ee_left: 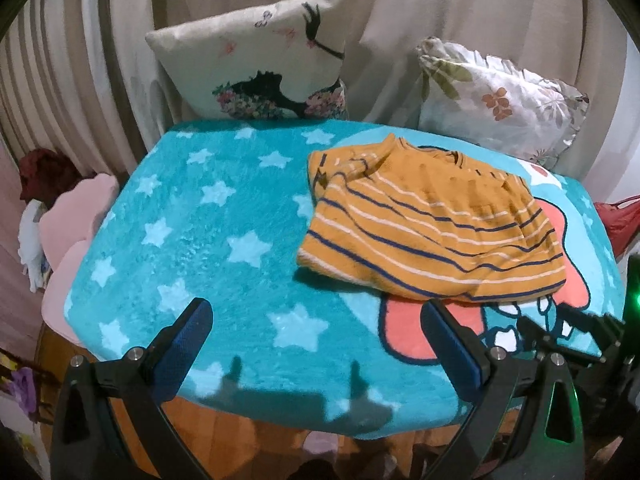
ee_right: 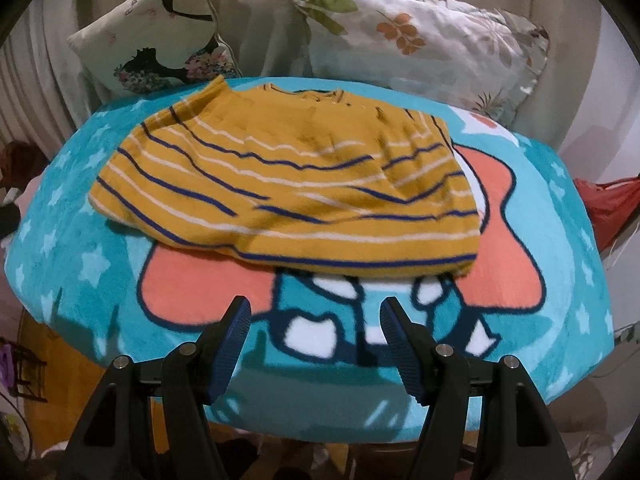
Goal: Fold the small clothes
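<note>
Mustard-yellow shirt (ee_right: pixel 288 184) with thin navy and white stripes, lying on a turquoise blanket (ee_left: pixel 192 248) scattered with pale blue stars and bearing a coral, white and dark-outlined cartoon figure (ee_right: pixel 192 284). Behind the blanket: a cream cushion (ee_left: pixel 256 60) with a black silhouette and multicoloured flowers, and a white cushion (ee_right: pixel 420 36) printed with orange blossoms and green leaves
</note>
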Demonstrator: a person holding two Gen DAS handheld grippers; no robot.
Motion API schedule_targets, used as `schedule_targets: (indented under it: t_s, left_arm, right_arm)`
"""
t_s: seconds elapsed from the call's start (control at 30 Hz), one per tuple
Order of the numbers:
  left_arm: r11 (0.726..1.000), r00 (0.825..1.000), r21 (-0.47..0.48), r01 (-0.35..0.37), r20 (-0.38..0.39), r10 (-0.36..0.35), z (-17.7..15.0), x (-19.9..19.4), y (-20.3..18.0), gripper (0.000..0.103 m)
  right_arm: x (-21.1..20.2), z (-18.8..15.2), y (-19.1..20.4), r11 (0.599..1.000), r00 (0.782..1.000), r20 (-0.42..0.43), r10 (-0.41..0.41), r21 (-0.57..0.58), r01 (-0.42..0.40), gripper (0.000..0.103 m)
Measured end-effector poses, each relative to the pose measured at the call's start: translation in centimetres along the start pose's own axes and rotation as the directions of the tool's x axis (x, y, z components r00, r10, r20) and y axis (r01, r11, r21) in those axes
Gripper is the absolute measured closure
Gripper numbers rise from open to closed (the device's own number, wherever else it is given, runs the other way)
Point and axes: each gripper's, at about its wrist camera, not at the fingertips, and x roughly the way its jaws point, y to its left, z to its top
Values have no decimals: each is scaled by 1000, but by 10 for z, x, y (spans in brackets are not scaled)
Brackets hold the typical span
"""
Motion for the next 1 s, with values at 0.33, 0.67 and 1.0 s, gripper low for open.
schedule_targets:
  t_s: [0.33, 0.67, 1.0]
  left_arm:
    - [998, 998, -38, 56, -35, -57, 2, 21, 30, 0]
    - [995, 995, -48, 84, -57, -86, 6, 32, 39, 0]
    - [996, 994, -33, 86, -65, -88, 9, 38, 41, 0]
  right_arm:
    - [8, 10, 33, 999, 998, -58, -26, 24, 27, 30]
    - [18, 0, 59, 998, 993, -111, -47, 27, 51, 30]
    - [39, -4, 80, 1000, 983, -182, -29, -15, 27, 30]
